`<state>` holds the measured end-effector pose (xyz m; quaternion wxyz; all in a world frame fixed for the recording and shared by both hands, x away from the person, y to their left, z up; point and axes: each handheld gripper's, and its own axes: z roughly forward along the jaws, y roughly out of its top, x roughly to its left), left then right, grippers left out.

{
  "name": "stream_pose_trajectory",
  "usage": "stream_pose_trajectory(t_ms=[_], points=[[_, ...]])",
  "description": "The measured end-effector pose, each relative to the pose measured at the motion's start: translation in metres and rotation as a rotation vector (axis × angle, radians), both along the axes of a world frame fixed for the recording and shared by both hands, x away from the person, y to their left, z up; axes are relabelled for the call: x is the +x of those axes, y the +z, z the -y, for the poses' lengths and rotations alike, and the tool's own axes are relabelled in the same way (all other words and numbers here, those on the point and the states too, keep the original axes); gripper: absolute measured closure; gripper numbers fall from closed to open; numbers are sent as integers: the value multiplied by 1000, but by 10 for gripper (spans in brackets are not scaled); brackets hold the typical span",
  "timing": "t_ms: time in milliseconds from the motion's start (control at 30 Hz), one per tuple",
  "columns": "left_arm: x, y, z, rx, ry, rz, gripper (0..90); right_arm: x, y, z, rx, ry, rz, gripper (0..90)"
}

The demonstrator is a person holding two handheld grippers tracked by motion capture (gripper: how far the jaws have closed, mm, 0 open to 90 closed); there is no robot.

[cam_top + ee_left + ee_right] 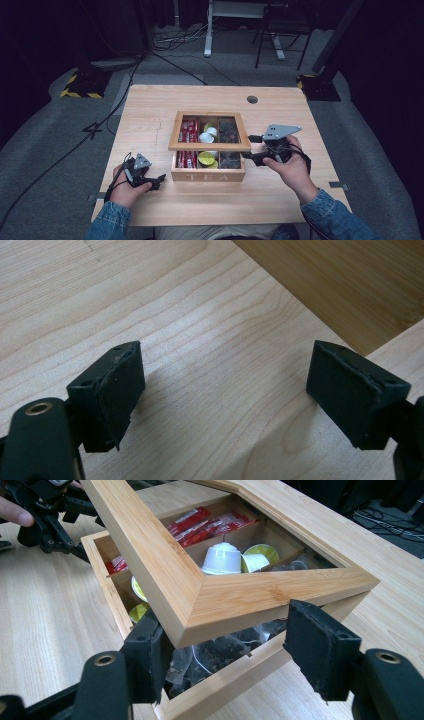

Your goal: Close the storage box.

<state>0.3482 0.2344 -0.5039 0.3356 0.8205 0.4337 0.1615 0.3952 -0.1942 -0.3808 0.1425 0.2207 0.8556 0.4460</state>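
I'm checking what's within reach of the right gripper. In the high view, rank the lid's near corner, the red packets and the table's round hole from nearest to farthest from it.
From the right gripper:
1. Lid corner, right beside it.
2. Red packets, across the box, on its left side.
3. Round hole, at the table's far edge.

"TEA" on front wall of wooden box.
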Motion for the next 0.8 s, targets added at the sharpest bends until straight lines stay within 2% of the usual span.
stream_pose_trajectory(t_ms=[167, 367, 600, 633, 700, 733, 800], points=[[0, 0, 0, -3, 1, -2, 161, -4, -7, 0, -5, -9, 0, 364], [-1, 0, 1, -4, 1, -1, 161, -5, -20, 1, 9, -9, -38, 378], [0, 0, 2, -1, -1, -1, 161, -9, -26, 1, -4, -14, -36, 392], [-1, 0, 2, -1, -1, -1, 161, -9, -29, 1, -5, -13, -44, 400], [0, 0, 2, 0, -2, 0, 162, -9, -31, 1, 9, 12, -74, 477], [-1, 0, 2, -1, -3, -1, 161, -9, -34, 1, 18, 20, -90, 478], [-1, 0, 2, -1, -4, -1, 161, -11, -38, -1, -2, 25, -89, 475]])
